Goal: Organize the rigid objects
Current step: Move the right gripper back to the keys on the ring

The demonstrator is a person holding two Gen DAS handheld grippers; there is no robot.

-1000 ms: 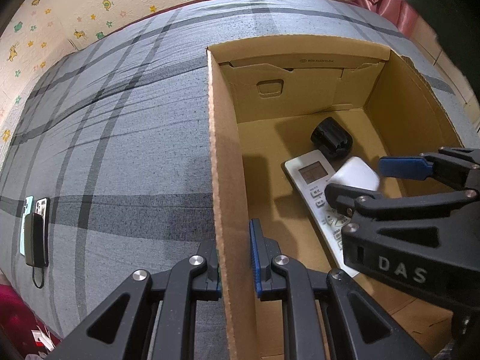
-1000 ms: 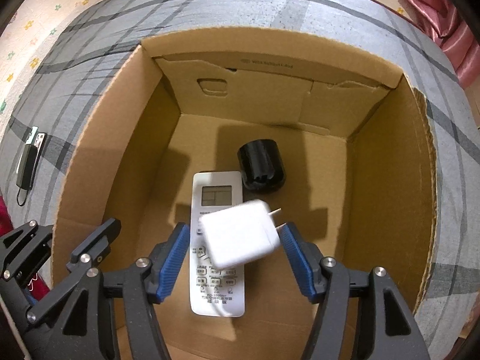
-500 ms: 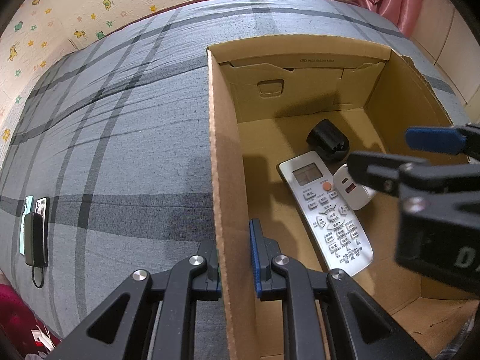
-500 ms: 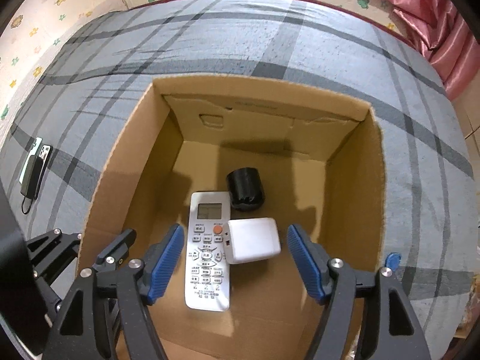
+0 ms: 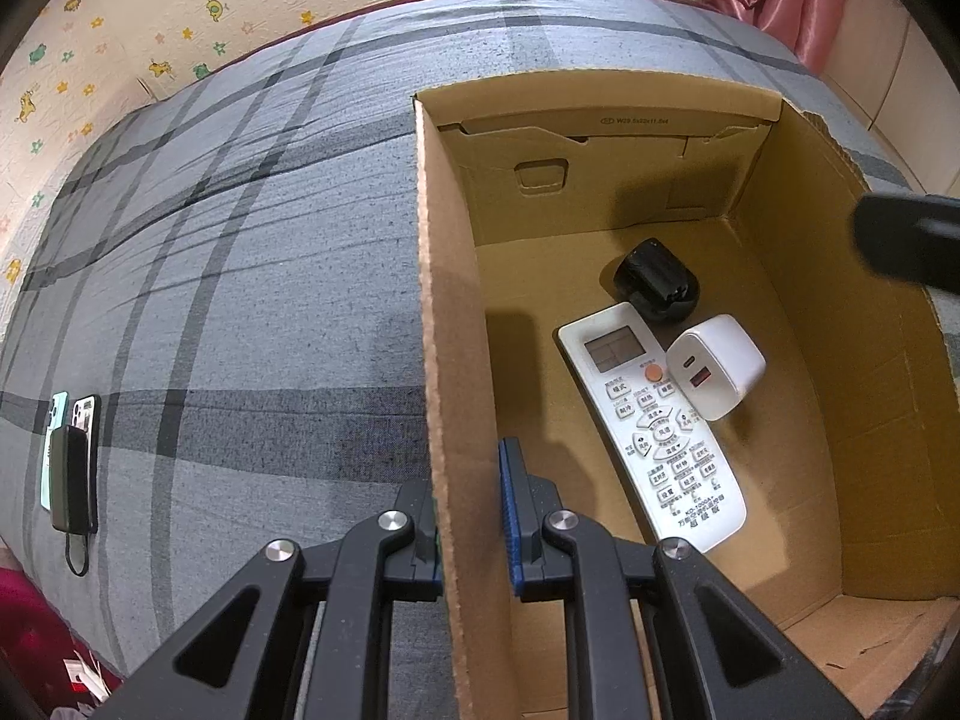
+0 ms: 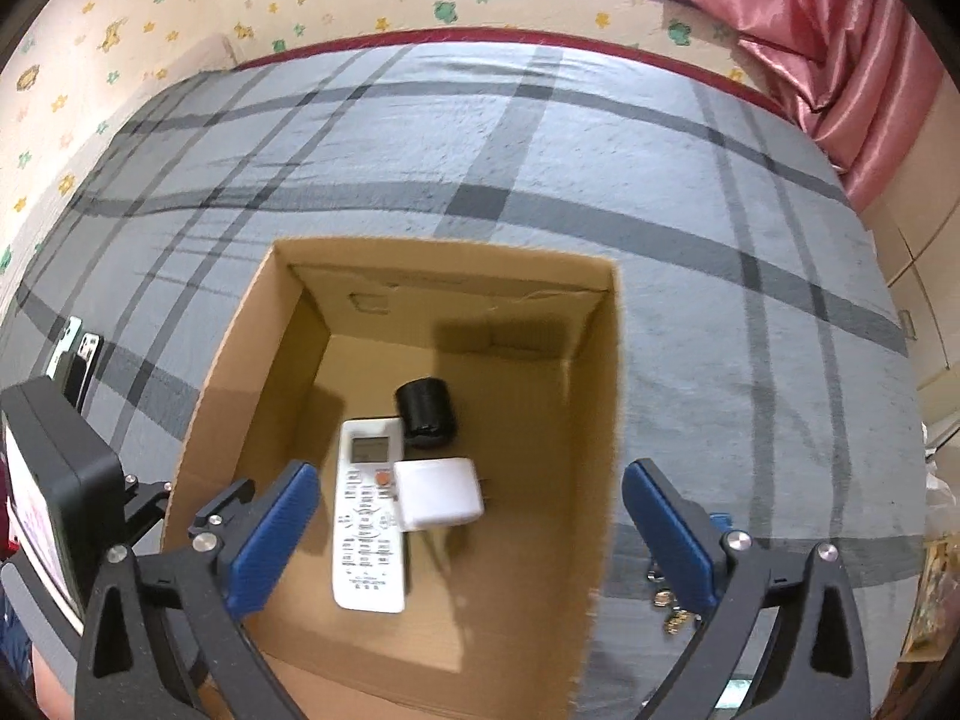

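An open cardboard box (image 5: 456,312) (image 6: 600,420) stands on a grey plaid bed. Inside lie a white remote control (image 5: 651,426) (image 6: 367,510), a black round object (image 5: 657,279) (image 6: 427,413) and a white charger (image 5: 717,366) (image 6: 438,493) that rests partly on the remote. My left gripper (image 5: 471,516) is shut on the box's left wall. My right gripper (image 6: 468,534) is open and empty, high above the box; part of it shows dark and blurred in the left wrist view (image 5: 906,246).
Two phones and a dark power bank with a cable (image 5: 69,459) (image 6: 78,360) lie on the bed at the far left. A small set of keys (image 6: 669,606) lies right of the box. A patterned wall and pink curtain (image 6: 840,48) are behind.
My right gripper let go of the white charger, which dropped onto the remote in the box. The gripper then rose up and back out of the box. My left gripper stayed on the wall.
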